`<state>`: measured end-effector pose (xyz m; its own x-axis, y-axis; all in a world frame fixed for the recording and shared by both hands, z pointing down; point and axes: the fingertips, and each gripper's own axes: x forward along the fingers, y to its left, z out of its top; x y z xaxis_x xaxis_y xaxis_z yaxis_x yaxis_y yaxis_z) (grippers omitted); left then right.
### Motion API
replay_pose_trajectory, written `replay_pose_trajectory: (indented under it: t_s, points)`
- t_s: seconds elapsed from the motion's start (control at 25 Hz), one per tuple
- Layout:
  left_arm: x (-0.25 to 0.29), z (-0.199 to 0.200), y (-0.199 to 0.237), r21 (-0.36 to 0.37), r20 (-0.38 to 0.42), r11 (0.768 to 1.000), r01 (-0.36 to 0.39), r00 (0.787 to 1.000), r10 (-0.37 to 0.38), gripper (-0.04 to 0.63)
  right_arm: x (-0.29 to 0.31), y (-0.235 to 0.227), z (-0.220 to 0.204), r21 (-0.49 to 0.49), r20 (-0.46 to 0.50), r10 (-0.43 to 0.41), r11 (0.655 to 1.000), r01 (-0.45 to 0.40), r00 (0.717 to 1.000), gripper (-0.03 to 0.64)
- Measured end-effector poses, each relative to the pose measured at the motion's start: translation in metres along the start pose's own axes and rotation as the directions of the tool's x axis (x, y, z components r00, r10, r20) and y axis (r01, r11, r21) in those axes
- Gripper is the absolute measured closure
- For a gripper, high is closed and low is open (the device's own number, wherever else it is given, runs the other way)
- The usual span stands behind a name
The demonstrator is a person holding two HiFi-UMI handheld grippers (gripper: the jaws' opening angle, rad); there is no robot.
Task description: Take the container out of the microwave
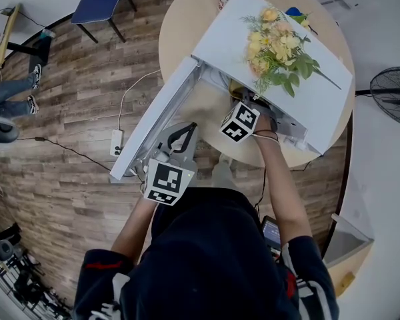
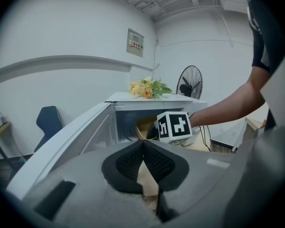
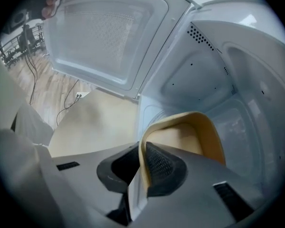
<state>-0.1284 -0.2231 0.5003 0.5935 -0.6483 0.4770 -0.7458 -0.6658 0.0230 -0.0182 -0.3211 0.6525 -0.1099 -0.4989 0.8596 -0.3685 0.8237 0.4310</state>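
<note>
Right gripper view first: looks down into the white microwave (image 3: 213, 70), with the right gripper (image 3: 143, 148) clenched on the container (image 3: 194, 132). Grips the near rim, one pad inside the wall and one outside, the thin wall pinched between them. Shows a shallow tan container, open side up and seemingly empty, sitting low in the cavity close to its mouth. Cannot tell whether its base rests on the cavity floor or is already raised off it.

Key relation for the coming move: lies just beyond the right gripper, stretching away from the pinched rim toward the far right of the cavity. Leaves the way out straight back along that line, toward the near side and the person. Looks roughly round, so no clear long axis to line up. Probably calls for a slight lift, then a level pull, keeping the far rim clear of the cavity's lip.

Seen from the head view: stands on a round table (image 1: 187, 25), flowers (image 1: 277, 45) lying on top, door (image 1: 157, 122) swung wide out to the left. Keeps the mouth clear on the right, where the right arm reaches in.

Left gripper view: shows the left gripper (image 2: 142, 144) with its pads together at the tips and nothing between them. Hangs outside near the door, aimed at the open cavity, well apart from the container. Makes the right hand by far the nearer one, being already on it.
</note>
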Motion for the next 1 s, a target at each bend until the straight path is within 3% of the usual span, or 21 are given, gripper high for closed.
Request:
replay_pose_trajectory:
  t_s: [0.48,1.0]
  points:
    - [-0.01,0.014,-0.001,0.005,0.044,1.0,-0.02,0.999,0.02,0.581,-0.02,0.028,0.005,0.015,0.02,0.077,0.997,-0.077,0.997,0.601]
    - [-0.025,0.022,-0.005,0.024,0.079,0.998,-0.055,0.995,0.053,0.581,-0.069,0.07,0.023,-0.046,0.082,0.177,0.984,-0.174,0.981,0.603]
